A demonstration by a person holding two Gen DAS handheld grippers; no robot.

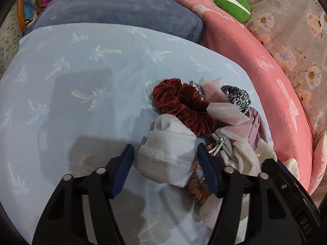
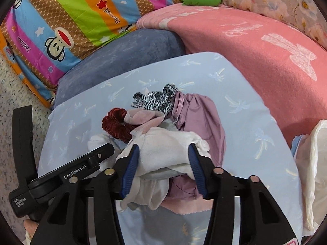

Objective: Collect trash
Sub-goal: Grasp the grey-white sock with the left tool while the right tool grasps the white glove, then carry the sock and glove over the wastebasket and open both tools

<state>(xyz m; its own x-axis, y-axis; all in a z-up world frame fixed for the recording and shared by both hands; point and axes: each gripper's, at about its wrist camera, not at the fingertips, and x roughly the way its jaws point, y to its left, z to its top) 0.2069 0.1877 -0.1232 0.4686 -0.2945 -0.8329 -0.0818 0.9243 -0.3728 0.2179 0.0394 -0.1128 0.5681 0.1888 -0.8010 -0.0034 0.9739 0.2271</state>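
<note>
Two grippers work one heap of scrunchies and cloths on my pale blue sheet (image 1: 81,102). My left gripper (image 1: 165,153) straddles a white sock (image 1: 167,155), jaws not yet pressing. My right gripper (image 2: 163,153) pinches a white cloth (image 2: 163,149) for lifting.

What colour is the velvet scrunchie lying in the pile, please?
The velvet scrunchie is dark rust red, seen best in the left wrist view.

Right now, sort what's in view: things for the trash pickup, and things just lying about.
For the job: white sock, red scrunchie, leopard scrunchie, purple cloth, white cloth.

Lying about: blue pillow, pink blanket, green toy, striped quilt.
</note>
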